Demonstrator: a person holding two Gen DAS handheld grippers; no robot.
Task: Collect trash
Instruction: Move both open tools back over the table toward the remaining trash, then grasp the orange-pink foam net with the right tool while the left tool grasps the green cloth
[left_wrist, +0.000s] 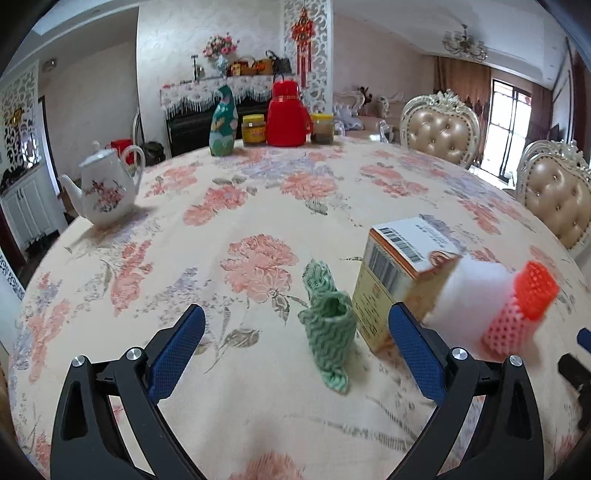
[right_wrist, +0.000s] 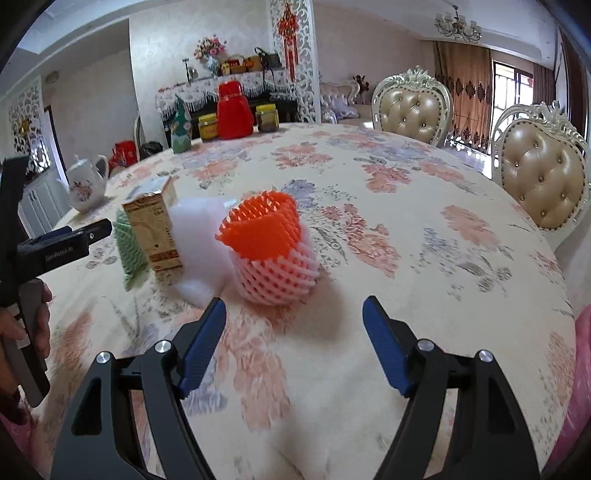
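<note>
left wrist view: the left gripper hovers low over the floral-clothed counter, fingers released and empty, lined up on the crumpled green wavy-patterned cloth standing just ahead, likely the first pickup. beside it stands a yellow cardboard box with barcode label.

right wrist view: the right gripper, fingers also spread and empty, faces the orange-and-pink foam fruit net, which touches a white foam block.
</note>
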